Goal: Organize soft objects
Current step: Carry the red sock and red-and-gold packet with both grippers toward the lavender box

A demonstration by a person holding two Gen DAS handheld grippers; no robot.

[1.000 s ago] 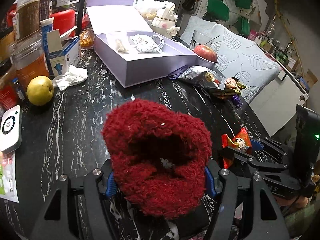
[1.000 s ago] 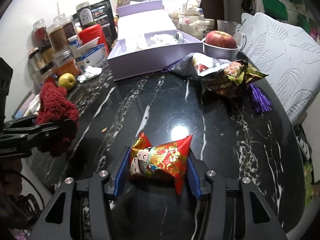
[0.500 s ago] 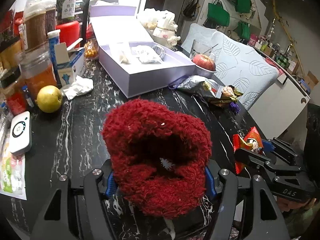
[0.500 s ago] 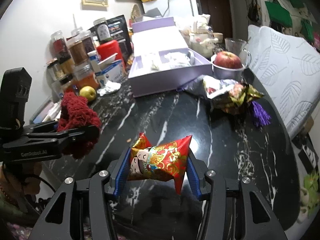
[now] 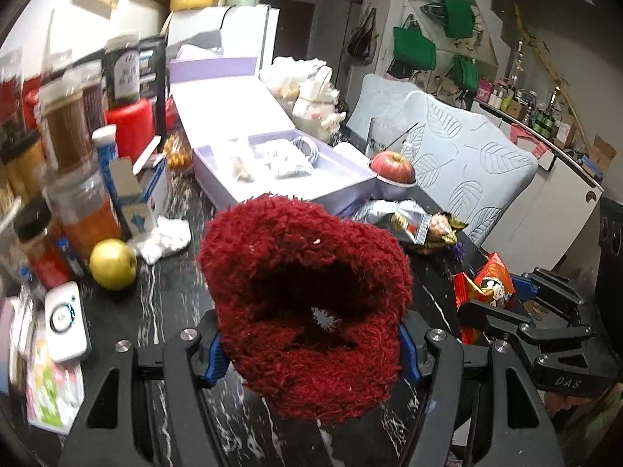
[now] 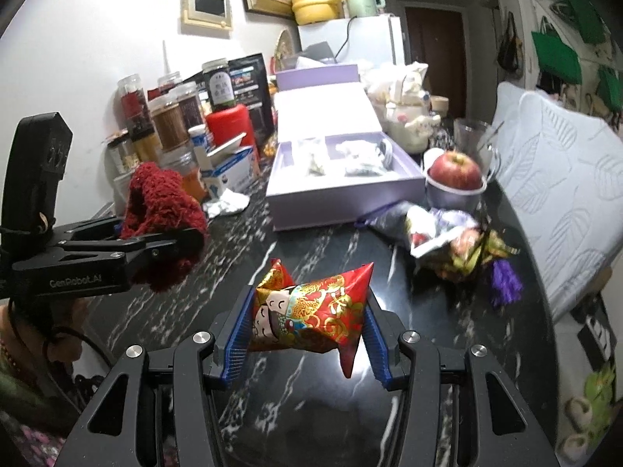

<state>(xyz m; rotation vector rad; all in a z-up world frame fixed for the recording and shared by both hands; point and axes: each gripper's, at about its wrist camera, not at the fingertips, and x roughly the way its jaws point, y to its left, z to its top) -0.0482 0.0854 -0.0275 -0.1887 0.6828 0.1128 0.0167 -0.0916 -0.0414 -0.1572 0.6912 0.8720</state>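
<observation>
Two soft things are in your grip, both clear of the black marble table. Your left gripper is clamped on the red fuzzy hat, whose pile bulges past the blue pads; your right gripper squeezes the red printed pouch across its middle. The lavender box lies open near the far side of the table, with small packets already in its tray, and looks the likely home. Carry both loads level, well apart from each other. Approach over the box's near wall and keep off the apple in its bowl just beside it. Hold both clamps firm until each item rests on something, since the hat sags and the pouch could slip.
</observation>
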